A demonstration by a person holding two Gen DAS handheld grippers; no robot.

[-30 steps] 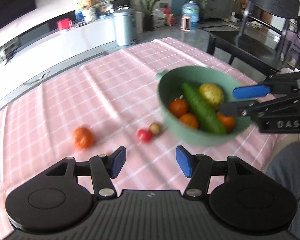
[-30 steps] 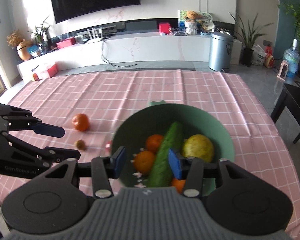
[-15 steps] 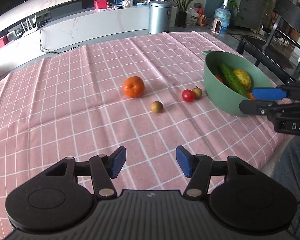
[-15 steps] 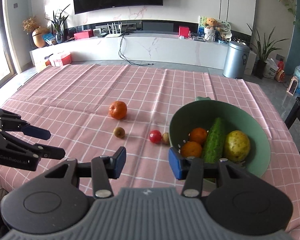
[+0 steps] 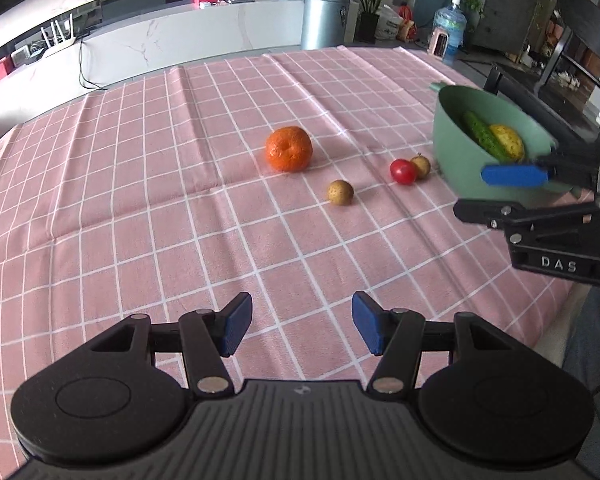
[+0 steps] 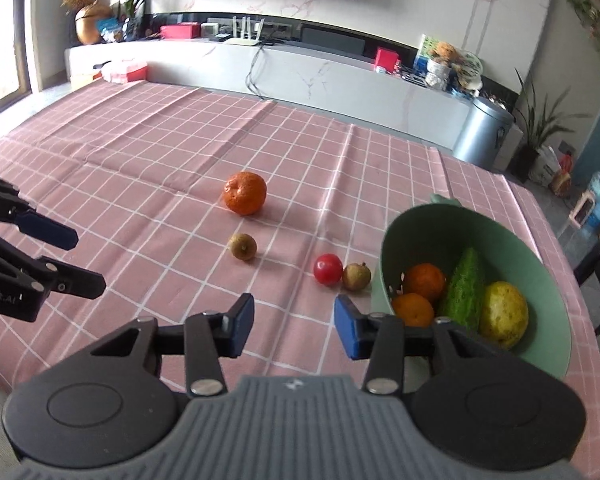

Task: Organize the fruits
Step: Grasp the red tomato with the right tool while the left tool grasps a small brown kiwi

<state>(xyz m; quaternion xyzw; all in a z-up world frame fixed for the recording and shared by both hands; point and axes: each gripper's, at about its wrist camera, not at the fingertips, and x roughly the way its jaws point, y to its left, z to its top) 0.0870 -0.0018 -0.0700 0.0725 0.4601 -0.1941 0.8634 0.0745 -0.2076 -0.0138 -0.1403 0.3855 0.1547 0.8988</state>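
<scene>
Nearest, the left gripper [image 5: 302, 328] and right gripper [image 6: 294, 326] both hover over the pink checked tablecloth [image 5: 140, 208] with blue-padded fingers spread and holding nothing. Beyond lie a small brown round fruit [image 6: 243, 246], a red cherry tomato [image 6: 328, 269] touching a second brown fruit [image 6: 356, 276] just beside the green plastic bowl [image 6: 540, 272], then a loose orange mandarin [image 6: 245, 193]. A sound pick would probably straddle one fruit squarely, closing gently so it cannot roll away.

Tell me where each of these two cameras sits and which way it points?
Left wrist: on the left gripper, facing across the checked cloth to the green bowl; the right gripper shows at right.
Right wrist: on the right gripper, facing the bowl; the left gripper shows at left.
Shared: orange, red tomato.
</scene>
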